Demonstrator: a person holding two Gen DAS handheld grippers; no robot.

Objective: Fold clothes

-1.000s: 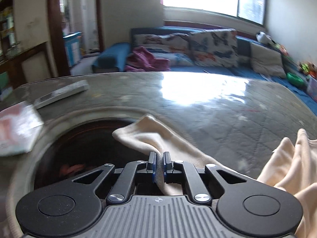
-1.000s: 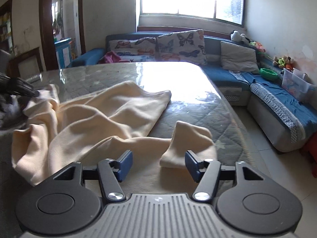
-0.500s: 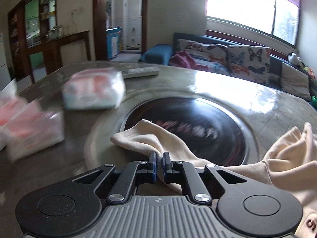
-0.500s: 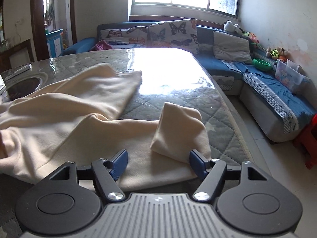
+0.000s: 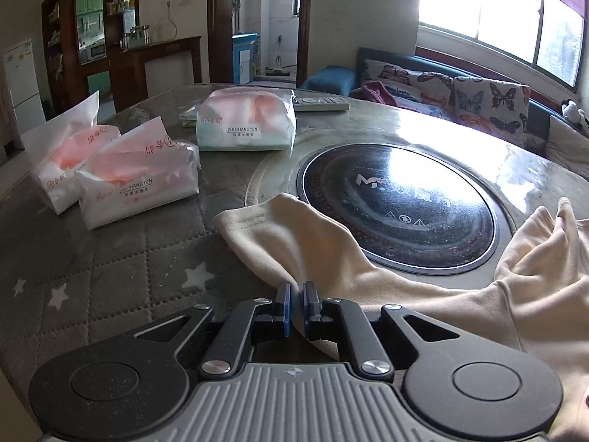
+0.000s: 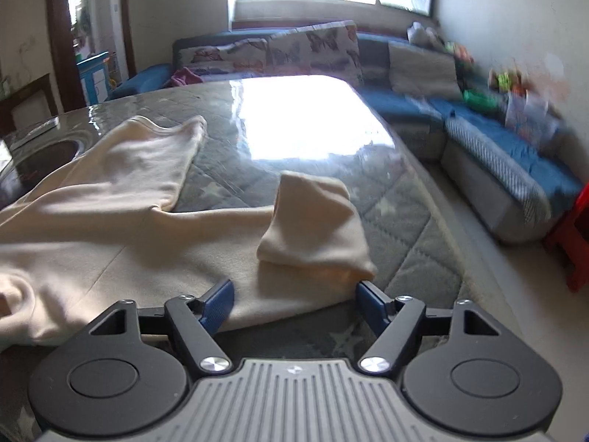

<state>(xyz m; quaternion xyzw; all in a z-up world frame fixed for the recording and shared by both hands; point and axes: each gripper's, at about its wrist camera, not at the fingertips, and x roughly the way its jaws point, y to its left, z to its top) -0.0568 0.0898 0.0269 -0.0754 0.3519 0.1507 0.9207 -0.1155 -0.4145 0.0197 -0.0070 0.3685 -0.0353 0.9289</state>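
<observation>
A cream long-sleeved garment [image 6: 121, 235] lies spread on the grey quilted table. In the left wrist view my left gripper [image 5: 296, 296] is shut on one sleeve [image 5: 287, 232], which lies partly over the black round cooktop [image 5: 401, 202]. In the right wrist view my right gripper [image 6: 296, 300] is open, its blue pads on either side of the garment's near edge, just below the folded-back sleeve end [image 6: 316, 217].
Three tissue packs [image 5: 136, 180] [image 5: 70, 162] [image 5: 246, 121] lie on the table's left and far part, with a remote [image 5: 320, 103] behind them. A blue sofa [image 6: 489, 140] with cushions runs along the far and right side. A red stool [image 6: 574, 243] stands at right.
My left gripper has swung left with the sleeve, dragging it toward the tissue packs and across the cooktop. The garment has been pulled flatter. My right gripper has closed in on the folded sleeve end.
</observation>
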